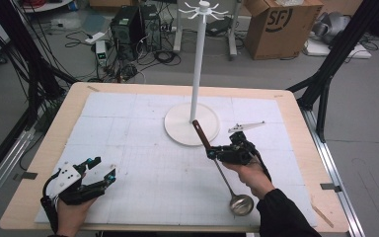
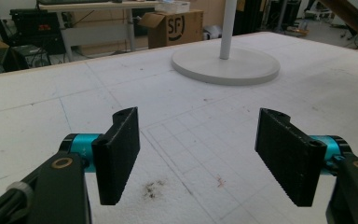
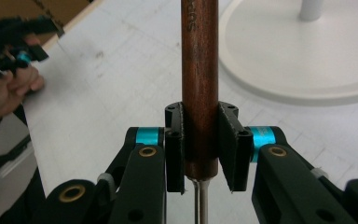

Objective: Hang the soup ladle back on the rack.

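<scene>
Gripping the ladle by its brown handle, the right gripper keeps the handle toward the stand base, bowl toward the person; the left gripper rests with jaws apart.

The high view looks forward and down over the whole white foam-covered table. Each gripper view sits low, very near its own black jaws, facing the round white stand base, which all three views share.

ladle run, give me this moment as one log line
right gripper: shut on ladle wooden handle | bowl near front edge | left gripper: open, holding nothing | hook stand: upright, no utensil hung
</scene>
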`<state>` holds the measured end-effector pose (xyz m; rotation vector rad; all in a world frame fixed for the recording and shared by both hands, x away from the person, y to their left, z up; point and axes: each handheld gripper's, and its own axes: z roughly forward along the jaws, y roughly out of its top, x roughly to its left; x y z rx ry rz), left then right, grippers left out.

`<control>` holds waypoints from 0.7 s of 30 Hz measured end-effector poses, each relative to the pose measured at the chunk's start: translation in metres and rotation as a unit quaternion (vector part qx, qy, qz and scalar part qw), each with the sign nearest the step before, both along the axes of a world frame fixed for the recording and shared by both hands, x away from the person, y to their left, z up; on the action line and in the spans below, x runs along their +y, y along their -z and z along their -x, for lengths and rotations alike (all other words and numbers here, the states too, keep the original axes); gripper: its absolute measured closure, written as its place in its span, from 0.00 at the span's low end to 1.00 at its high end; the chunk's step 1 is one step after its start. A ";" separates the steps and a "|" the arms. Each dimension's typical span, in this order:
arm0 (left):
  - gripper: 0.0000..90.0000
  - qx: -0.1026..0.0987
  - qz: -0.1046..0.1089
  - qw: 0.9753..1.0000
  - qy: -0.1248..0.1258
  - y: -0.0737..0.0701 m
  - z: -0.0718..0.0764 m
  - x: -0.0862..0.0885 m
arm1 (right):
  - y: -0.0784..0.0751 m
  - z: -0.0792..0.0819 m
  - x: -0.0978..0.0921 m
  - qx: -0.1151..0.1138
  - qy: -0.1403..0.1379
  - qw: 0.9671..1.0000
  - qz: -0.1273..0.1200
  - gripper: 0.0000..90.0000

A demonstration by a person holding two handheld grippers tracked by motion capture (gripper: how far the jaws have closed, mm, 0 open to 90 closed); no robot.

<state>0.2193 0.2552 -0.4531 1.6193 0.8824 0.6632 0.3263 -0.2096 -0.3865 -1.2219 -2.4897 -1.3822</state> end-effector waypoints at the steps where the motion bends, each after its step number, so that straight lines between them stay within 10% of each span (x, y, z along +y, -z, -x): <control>1: 0.35 -0.001 0.001 1.000 -0.001 0.000 0.000 0.000 | -0.001 0.000 -0.001 -0.001 0.000 1.000 -0.006 0.82; 21: 0.35 0.000 0.000 1.000 -0.001 0.000 0.000 0.000 | -0.045 -0.003 -0.014 -0.089 0.016 0.994 -0.069 0.82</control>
